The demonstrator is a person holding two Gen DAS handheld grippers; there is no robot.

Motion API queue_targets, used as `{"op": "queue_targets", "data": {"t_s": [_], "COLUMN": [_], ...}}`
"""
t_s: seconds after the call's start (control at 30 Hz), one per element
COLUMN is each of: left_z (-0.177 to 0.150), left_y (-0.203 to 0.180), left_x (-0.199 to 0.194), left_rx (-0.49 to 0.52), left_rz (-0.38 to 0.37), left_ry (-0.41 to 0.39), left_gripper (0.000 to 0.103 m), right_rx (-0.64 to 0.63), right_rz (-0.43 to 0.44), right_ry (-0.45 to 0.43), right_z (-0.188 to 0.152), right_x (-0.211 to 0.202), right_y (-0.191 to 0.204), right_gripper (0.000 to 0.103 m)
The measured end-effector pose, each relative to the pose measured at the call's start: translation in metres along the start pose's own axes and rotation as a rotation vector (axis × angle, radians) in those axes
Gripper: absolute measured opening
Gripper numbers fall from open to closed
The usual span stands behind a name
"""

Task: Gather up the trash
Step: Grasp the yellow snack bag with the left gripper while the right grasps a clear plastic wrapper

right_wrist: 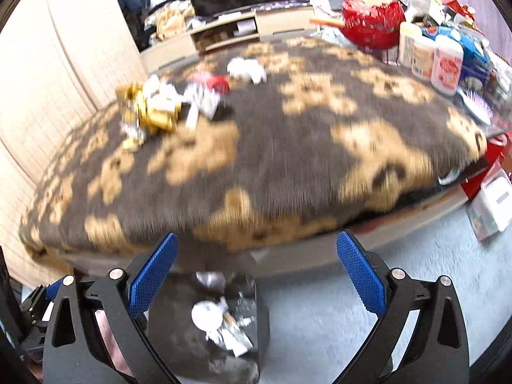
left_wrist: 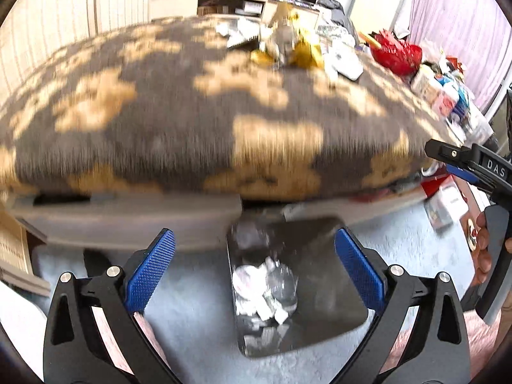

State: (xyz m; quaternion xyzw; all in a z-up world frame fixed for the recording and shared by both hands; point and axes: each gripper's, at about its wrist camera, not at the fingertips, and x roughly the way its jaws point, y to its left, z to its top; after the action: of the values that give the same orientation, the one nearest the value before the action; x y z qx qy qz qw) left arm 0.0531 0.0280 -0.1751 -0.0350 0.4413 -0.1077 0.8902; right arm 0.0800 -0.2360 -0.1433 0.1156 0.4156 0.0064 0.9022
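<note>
Down below the left gripper (left_wrist: 254, 267), in the left wrist view, a black trash bin (left_wrist: 323, 320) sits on the pale blue carpet (left_wrist: 198, 313), right by the table's edge. Inside the bin are white crumpled papers (left_wrist: 252, 291) and a clear plastic bottle (left_wrist: 283, 283). The jaws are spread wide with nothing between them. A brown blanket with tan bears (left_wrist: 192, 105) covers the table. More trash, gold wrappers (left_wrist: 304, 51) and white scraps, lies far back on it. A red basket (left_wrist: 396, 52) stands at the far right edge. The right gripper's black body (left_wrist: 473, 163) pokes in from the right, with a hand (left_wrist: 483, 249) on its handle.

Next, in the right wrist view, the right gripper (right_wrist: 257, 275) points down over the same bin (right_wrist: 179, 336), which holds white paper bits (right_wrist: 220, 326). Its jaws are wide apart too and hold nothing. On the blanket (right_wrist: 288, 147) lie gold wrappers (right_wrist: 150, 112), a red and white packet (right_wrist: 214, 86) and a white wad (right_wrist: 246, 68). The red basket (right_wrist: 371, 25) and some jars (right_wrist: 446, 64) sit at the far right.
</note>
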Motion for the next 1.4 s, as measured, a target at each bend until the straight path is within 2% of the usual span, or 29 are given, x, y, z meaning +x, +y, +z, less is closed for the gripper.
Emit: {"op": "queue_targets", "data": {"t_s": [0.2,0.33,0.37,0.47,0.6,0.73,0.87,1.03,1.13,1.27,1.33,1.4], "left_z": [0.064,0.105,0.113,0.138,0.167,0.189,0.206,0.217,0.221,0.219,0.216,0.215], "left_y": [-0.010,-0.010,-0.011,-0.013,-0.017,-0.028,-0.035,-0.036,-0.039,-0.043,-0.045,-0.045], "left_x": [-0.002,0.000,0.001,0.009,0.016,0.026,0.038,0.054,0.066,0.081,0.088,0.091], "left_rx": [0.049,0.054,0.059,0.067,0.062,0.090,0.108,0.104,0.117,0.129,0.135,0.138], "left_rz": [0.026,0.037,0.043,0.051,0.008,0.000,-0.017,-0.028,-0.035,-0.047,-0.051,-0.059], "left_ry": [-0.078,-0.120,-0.127,-0.138,-0.170,-0.199,-0.211,-0.202,-0.176,-0.129,-0.106,-0.096], "left_gripper": [0.095,0.095,0.095,0.095,0.095,0.093,0.074,0.068,0.060,0.039,0.033,0.028], "right_rx": [-0.009,-0.083,-0.099,-0.143,-0.171,-0.183,-0.188,-0.211,-0.221,-0.243,-0.258,-0.264], "right_rz": [0.001,0.015,0.020,0.034,0.050,0.065,0.079,0.102,0.095,0.099,0.107,0.121], "right_ry": [-0.042,-0.071,-0.080,-0.093,-0.074,-0.078,-0.076,-0.066,-0.047,-0.024,-0.006,0.010], "right_z": [0.042,0.069,0.075,0.091,0.106,0.113,0.119,0.123,0.124,0.124,0.122,0.120], "right_x": [0.015,0.030,0.032,0.045,0.066,0.077,0.089,0.101,0.109,0.119,0.125,0.129], "right_y": [0.004,0.012,0.014,0.021,0.028,0.030,0.030,0.034,0.037,0.042,0.047,0.052], "right_gripper": [0.100,0.099,0.097,0.081,0.068,0.067,0.067,0.067,0.066,0.055,0.049,0.038]}}
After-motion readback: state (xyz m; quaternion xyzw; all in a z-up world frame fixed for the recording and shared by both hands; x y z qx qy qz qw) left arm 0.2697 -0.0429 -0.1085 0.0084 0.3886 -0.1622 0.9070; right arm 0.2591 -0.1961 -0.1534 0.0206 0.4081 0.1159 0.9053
